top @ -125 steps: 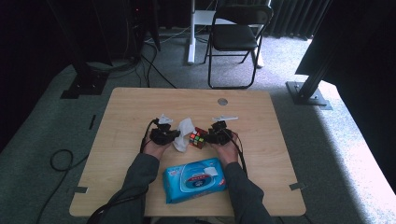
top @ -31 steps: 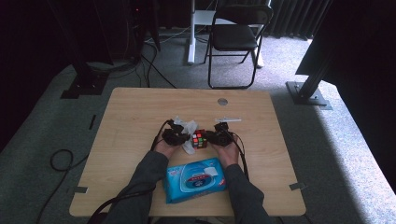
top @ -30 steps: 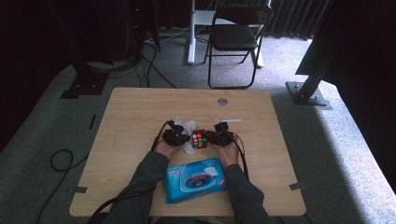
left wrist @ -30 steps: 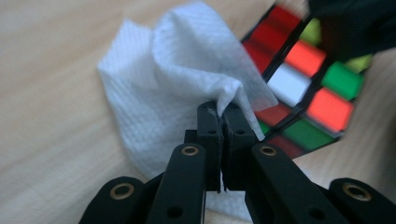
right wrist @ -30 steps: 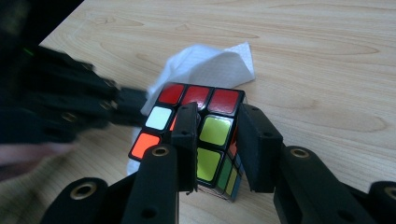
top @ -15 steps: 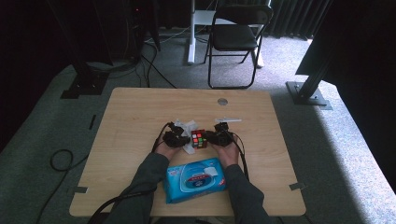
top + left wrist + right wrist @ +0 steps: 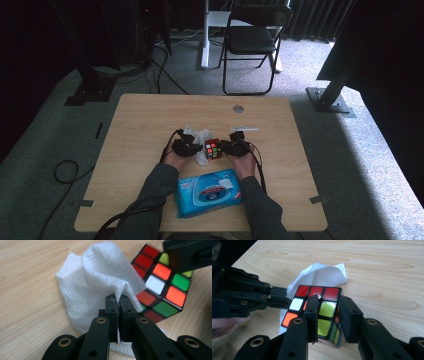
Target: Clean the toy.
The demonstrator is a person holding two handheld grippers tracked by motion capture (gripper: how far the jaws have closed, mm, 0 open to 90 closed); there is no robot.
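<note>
– Where are the hands?
– Side by side near mid-table. The left gripper [image 7: 117,305] pinches the white wipe [image 7: 100,277]; the right gripper [image 7: 329,315] clamps the puzzle cube [image 7: 322,307], just right of the wipe.

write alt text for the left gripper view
The left gripper, jaws shut, pinches a white wipe against a scrambled puzzle cube on a wooden table. The other gripper's black jaw reaches the cube's top right corner.
</note>
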